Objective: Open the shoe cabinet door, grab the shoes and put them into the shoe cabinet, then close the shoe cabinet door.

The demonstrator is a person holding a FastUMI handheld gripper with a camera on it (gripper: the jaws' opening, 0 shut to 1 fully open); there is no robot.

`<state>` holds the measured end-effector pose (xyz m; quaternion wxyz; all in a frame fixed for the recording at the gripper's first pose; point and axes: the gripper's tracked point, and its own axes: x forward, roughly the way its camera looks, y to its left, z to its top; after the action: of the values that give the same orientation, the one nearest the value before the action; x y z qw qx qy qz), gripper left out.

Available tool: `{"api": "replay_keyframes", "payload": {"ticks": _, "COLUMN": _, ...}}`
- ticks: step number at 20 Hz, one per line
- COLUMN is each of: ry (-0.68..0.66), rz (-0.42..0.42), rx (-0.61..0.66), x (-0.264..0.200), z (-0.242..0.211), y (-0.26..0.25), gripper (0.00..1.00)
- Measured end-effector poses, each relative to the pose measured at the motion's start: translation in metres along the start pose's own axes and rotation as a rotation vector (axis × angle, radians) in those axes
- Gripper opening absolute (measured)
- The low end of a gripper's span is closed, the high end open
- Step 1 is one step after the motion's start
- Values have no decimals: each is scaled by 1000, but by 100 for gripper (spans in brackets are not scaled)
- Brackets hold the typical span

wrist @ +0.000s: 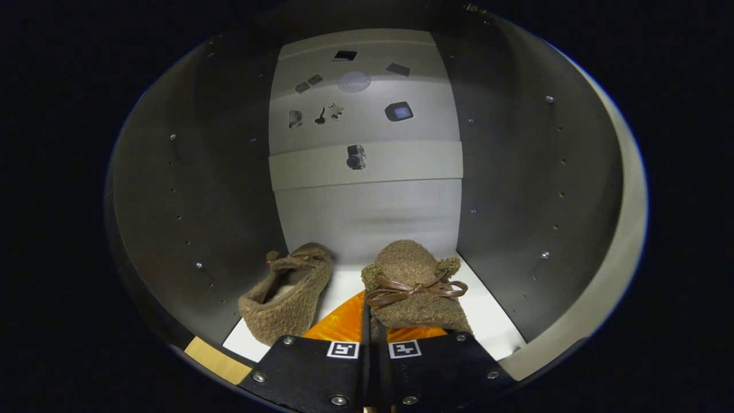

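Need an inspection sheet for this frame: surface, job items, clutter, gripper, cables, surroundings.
Surface: white cabinet floor, lit, with dark side walls on both sides.
Job's things: two fuzzy brown shoes inside the cabinet. Left shoe lies tipped on its side, opening showing. Right shoe, with a brown bow, sits just ahead of the fingers, its heel end between them.
Clutter: nothing seen on the cabinet floor.
Gripper: gripper fingers close together and appear pinched on the right shoe's heel edge.
Cables: nothing seen.
Surroundings: pale back panel bearing small dark stickers or fittings; wood-coloured edge at the cabinet's front left.
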<state>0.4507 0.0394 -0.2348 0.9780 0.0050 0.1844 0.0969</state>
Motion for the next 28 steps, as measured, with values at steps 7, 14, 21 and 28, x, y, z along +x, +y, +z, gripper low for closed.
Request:
{"api": "replay_keyframes", "payload": {"ticks": 7, "ry": 59, "rz": 21, "rx": -5, "x": 64, "z": -3, "y": 1, "gripper": 5}}
{"api": "replay_keyframes", "payload": {"ticks": 14, "ry": 146, "rz": -4, "rx": -23, "x": 87, "z": -16, "y": 0, "gripper": 10}}
{"api": "replay_keyframes", "payload": {"ticks": 21, "ry": 195, "rz": 20, "rx": 77, "x": 68, "z": -14, "y": 15, "gripper": 41}}
{"api": "replay_keyframes", "payload": {"ticks": 28, "ry": 155, "rz": -16, "rx": 70, "x": 10, "z": 1, "y": 25, "gripper": 74}}
